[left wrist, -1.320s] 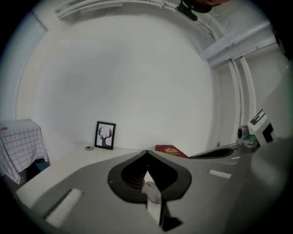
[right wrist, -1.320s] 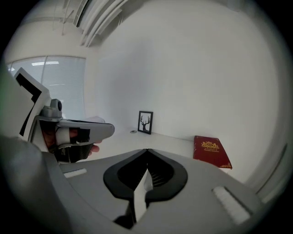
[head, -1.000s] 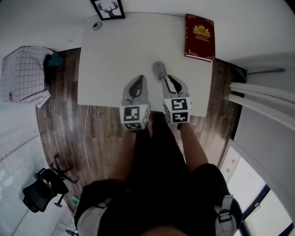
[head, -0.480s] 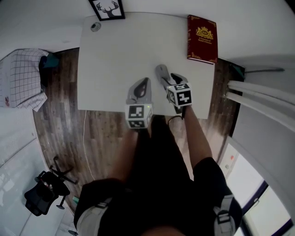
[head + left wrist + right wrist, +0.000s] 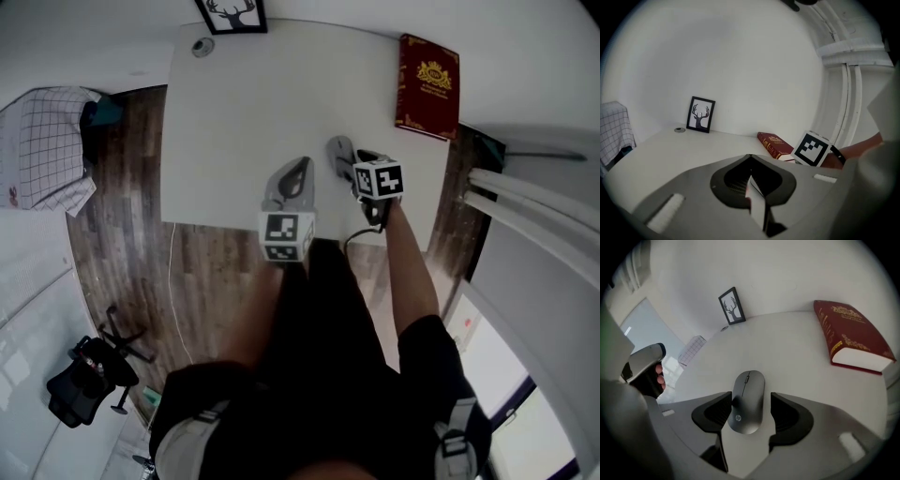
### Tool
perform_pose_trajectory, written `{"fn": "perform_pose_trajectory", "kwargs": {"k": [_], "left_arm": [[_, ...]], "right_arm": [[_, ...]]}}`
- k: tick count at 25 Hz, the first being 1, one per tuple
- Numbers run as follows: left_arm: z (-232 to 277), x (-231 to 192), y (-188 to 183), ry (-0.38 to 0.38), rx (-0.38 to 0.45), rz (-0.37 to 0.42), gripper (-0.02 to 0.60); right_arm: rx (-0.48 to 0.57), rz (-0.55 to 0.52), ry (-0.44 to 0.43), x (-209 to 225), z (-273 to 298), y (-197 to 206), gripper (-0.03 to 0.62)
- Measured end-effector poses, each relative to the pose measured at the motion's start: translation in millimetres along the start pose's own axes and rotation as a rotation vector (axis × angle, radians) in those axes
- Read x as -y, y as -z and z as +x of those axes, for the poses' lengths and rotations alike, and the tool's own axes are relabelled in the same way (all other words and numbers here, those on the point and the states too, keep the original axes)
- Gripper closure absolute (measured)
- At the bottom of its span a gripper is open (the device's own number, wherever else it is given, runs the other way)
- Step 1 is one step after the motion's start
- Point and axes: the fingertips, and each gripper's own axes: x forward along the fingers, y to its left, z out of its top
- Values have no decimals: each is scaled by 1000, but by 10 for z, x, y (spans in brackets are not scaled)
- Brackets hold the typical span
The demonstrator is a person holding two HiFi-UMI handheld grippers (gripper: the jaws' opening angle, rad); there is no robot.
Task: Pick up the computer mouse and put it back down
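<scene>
One hp-branded grey mouse [image 5: 748,400]

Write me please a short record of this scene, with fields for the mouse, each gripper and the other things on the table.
mouse: dark grey computer mouse, flat on the white table
right gripper: jaws have just been opening; they stand apart, mouse between them, gap on one side
left gripper: jaws together, nothing between them
other things: red book far right; framed deer picture at the far edge
</scene>
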Motion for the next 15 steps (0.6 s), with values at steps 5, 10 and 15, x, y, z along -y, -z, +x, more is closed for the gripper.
{"fn": "perform_pose_trajectory", "kwargs": {"k": [5,10,15], "left_arm": [[74,-46,10,0,-5,-12,580],[117,-64,11,3,-5,-27,580],[135,-113,-3,4,2,-37,580]], "right_arm": [[-39,31,-41,1,84,11,296],[-73,-29,55,-65,97,10,273],[-166,-197,116,-276,188,110,309]]}}
